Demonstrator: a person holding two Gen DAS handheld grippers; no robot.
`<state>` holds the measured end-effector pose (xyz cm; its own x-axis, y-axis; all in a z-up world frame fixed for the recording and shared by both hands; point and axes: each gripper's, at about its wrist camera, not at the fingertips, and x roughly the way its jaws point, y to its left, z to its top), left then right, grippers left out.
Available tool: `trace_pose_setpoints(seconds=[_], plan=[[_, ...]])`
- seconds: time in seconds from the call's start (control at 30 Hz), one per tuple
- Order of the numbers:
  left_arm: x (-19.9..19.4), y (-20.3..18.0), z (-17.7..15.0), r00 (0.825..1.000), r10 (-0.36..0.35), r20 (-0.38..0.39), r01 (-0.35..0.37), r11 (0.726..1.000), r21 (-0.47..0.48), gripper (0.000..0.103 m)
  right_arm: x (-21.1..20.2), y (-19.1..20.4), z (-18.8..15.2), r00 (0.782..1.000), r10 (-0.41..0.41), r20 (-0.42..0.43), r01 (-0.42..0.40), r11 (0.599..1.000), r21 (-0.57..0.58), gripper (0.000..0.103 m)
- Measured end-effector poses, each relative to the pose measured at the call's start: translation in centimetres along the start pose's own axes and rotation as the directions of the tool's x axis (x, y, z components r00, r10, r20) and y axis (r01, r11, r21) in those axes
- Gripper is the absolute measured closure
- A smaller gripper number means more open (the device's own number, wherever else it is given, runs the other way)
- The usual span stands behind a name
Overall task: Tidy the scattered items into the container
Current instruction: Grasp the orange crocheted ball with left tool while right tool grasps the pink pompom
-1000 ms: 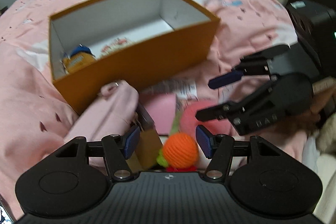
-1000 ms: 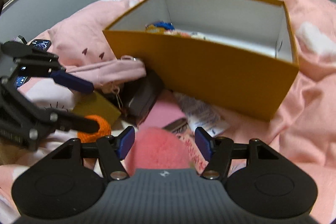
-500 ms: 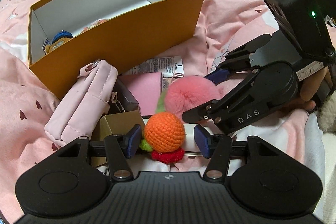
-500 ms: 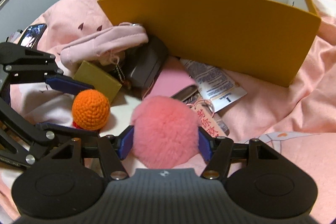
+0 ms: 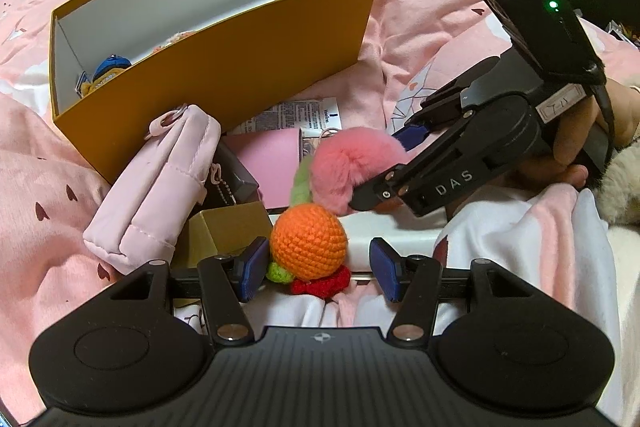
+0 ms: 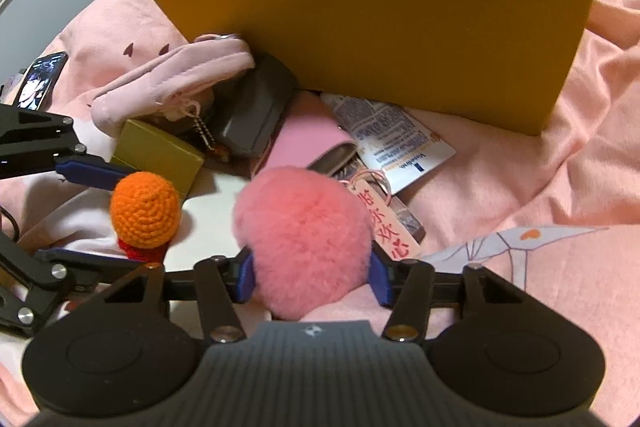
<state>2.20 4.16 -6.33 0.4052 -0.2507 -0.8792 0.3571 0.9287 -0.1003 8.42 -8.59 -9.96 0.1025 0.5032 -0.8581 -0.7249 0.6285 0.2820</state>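
Closing lately, right gripper (image 6: 312,277) squeezes pink pompom (image 6: 302,239); left gripper (image 5: 318,269) gapes around orange ball (image 5: 308,241) beside pouch (image 5: 156,187).

left gripper (image 5: 318,265) angled down, jaws apart, right gripper (image 6: 312,273) angled down, jaws just closing inward

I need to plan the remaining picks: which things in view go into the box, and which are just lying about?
For the job:
- orange box
- pink pompom, between the right hand-held gripper pads, jaws just closing
- crocheted orange, inside the open left hand-held gripper
- pink pouch
- olive box
- grey case
- printed sachet

Lying about:
- phone
- pink bedding
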Motion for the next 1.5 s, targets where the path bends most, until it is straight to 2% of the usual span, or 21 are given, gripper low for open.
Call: trace_pose_setpoints(seconds=[0.17, 0.33, 0.53, 0.77, 1.03, 1.1, 1.13, 1.2, 1.27, 1.5], plan=[[0.0, 0.1, -0.1, 1.0, -0.002, -0.001, 0.002, 1.0, 0.007, 0.038, -0.1, 0.3, -0.1, 1.0, -0.031, -0.001, 0.031, 0.999, -0.024, 0.051], [0.1, 0.2, -0.1, 1.0, 0.0, -0.001, 0.0, 1.0, 0.011, 0.038, 0.2, 1.4, -0.6, 0.994, -0.113, -0.008, 0.111, 0.987, -0.116, 0.051], [-0.3, 0.4, -0.3, 1.0, -0.003, 0.009, 0.002, 1.0, 0.023, 0.038, 0.2, 1.2, -0.6, 0.995, -0.101, 0.003, 0.1, 0.988, -0.119, 0.059], [-0.7, 0.6, -0.7, 1.0, -0.016, 0.026, 0.015, 0.999, 0.04, 0.038, 0.1, 0.8, -0.6, 0.996, -0.092, 0.013, 0.093, 0.991, -0.093, 0.061], [0.0, 0.3, -0.5, 0.998, 0.013, 0.064, -0.016, 0.999, 0.045, 0.039, -0.6, 1.3, -0.4, 0.994, -0.099, 0.054, 0.104, 0.988, -0.115, 0.054], [0.2, 0.6, -0.4, 0.998, 0.013, 0.069, -0.014, 1.0, 0.023, 0.042, -0.9, 1.4, -0.3, 0.993, -0.099, 0.069, 0.107, 0.987, -0.121, 0.052], [0.3, 0.7, -0.3, 0.997, 0.014, 0.071, -0.015, 1.0, 0.008, 0.05, -0.9, 1.4, -0.2, 0.992, -0.099, 0.072, 0.107, 0.987, -0.121, 0.05], [0.5, 1.1, -0.3, 0.997, 0.006, 0.075, -0.005, 1.0, -0.021, 0.051, -0.9, 1.3, -0.1, 0.992, -0.097, 0.075, 0.106, 0.987, -0.122, 0.048], [0.5, 1.2, -0.2, 0.997, 0.0, 0.078, 0.003, 0.999, -0.038, 0.052, -0.8, 1.3, 0.0, 0.991, -0.103, 0.08, 0.112, 0.986, -0.124, 0.042], [0.5, 1.2, -0.1, 0.996, 0.006, 0.088, -0.001, 0.998, -0.056, 0.052, 0.7, 1.8, 0.6, 0.993, -0.091, 0.069, 0.102, 0.98, -0.172, 0.042]])
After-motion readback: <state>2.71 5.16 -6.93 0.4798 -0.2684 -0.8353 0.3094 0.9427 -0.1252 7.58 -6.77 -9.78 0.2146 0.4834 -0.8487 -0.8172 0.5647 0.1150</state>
